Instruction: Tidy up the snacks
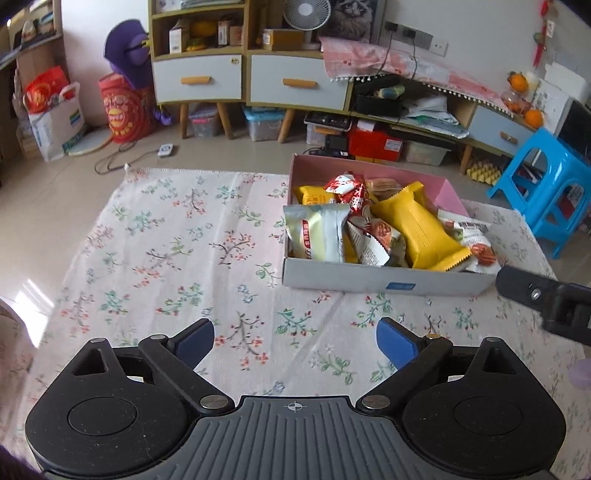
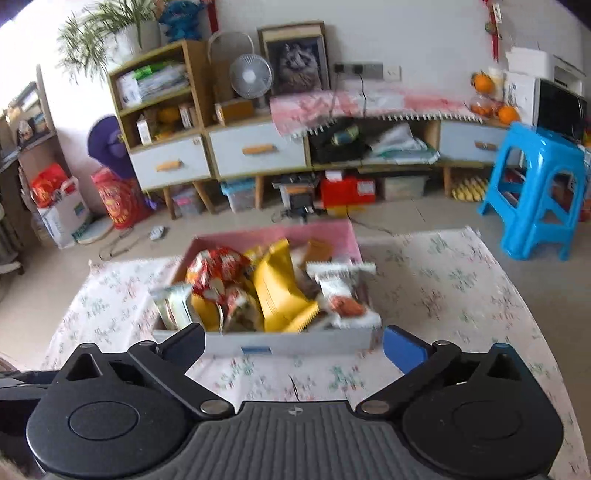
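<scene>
Both tongs (image 1: 295, 343) (image 2: 294, 345) gape, level, above cloth (image 1: 166, 240).

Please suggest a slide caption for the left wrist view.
Open left tool over flowered cloth, facing box full of snack packets.

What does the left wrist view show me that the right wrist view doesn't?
Only the left wrist view: the right gripper's black body entering at the right edge beside the box, plus sharp detail, such as the pale green packet leaning at the box's near-left corner, and bare floral cloth stretching left of the box.

Only the right wrist view: the potted plant on top of the shelf and the whole blue stool; this view is motion-blurred.

Both: the snack-filled box, the long yellow packet, and each view's own gripper open and empty (left gripper, right gripper).
</scene>
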A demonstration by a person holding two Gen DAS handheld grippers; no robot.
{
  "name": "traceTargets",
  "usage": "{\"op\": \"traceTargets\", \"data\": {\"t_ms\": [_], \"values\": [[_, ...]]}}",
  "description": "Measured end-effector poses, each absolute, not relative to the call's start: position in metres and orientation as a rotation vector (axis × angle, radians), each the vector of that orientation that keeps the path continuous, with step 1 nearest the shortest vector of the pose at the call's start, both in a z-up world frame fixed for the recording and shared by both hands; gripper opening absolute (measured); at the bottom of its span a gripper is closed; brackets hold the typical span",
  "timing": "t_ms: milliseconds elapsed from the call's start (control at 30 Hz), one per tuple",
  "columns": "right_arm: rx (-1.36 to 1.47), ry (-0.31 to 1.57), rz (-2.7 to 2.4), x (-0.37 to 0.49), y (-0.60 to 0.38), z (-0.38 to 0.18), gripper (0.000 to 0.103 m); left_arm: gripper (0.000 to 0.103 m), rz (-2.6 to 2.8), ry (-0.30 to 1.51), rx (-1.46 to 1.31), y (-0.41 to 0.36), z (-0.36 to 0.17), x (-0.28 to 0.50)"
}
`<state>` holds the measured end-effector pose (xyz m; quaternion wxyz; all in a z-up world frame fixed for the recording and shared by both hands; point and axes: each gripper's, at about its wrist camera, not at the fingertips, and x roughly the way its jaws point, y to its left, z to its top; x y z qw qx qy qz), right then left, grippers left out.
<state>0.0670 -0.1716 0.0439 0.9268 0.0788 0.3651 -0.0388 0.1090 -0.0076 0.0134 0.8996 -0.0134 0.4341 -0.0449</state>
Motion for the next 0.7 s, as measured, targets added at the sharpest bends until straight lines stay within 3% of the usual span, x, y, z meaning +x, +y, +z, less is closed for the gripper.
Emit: {"op": "traceTargets", "data": {"t_ms": [300,700], "values": [[0.097,0.869,-0.087,0.055,-0.165,0.027,0.094,0.101,-0.007,0.898,-0.001,0.011,0.014,0.095],[0.056,0.851,-0.024,0.044,-0.145,0.036,0.094,0.101,0.018,0.932,-0.021,0.018,0.017,0.090]]}}
